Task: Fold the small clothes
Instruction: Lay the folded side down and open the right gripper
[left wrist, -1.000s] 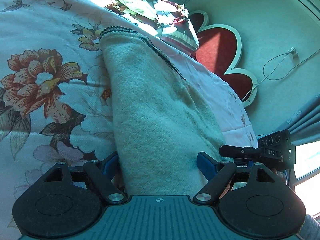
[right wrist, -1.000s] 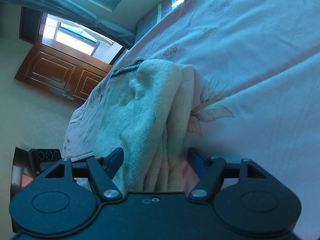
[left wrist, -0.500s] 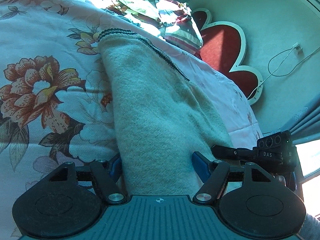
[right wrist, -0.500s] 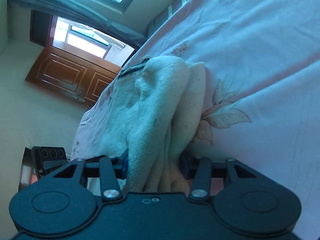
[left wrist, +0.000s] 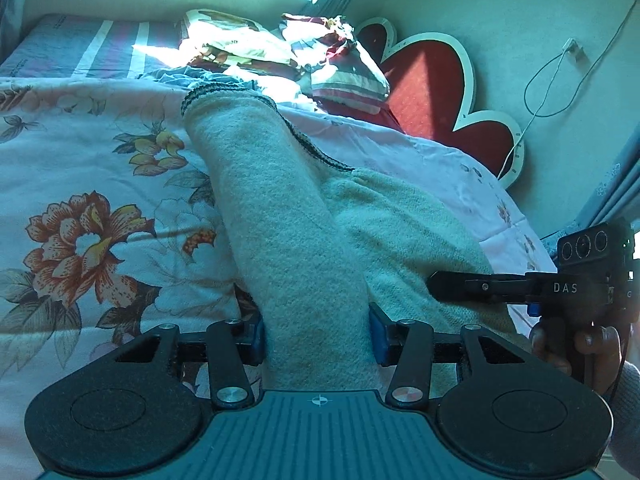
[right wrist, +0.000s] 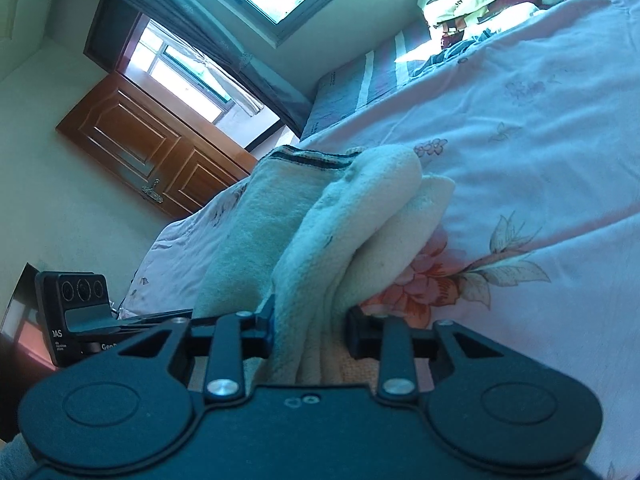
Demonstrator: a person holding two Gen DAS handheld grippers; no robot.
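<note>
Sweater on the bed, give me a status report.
Left hand-held gripper and right hand-held gripper just closed, both clamping the cream sweater. Near edge bunched on the floral bedspread. Nothing in the way.

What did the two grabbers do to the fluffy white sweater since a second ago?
Both have just been closing. The left gripper and the right gripper now pinch bunched ends of the knit sweater, which lay loose between open jaws before. The near ends have lifted, and the views tipped up toward the walls. The sweater's dark-trimmed far end still rests on the floral bedspread.
</note>
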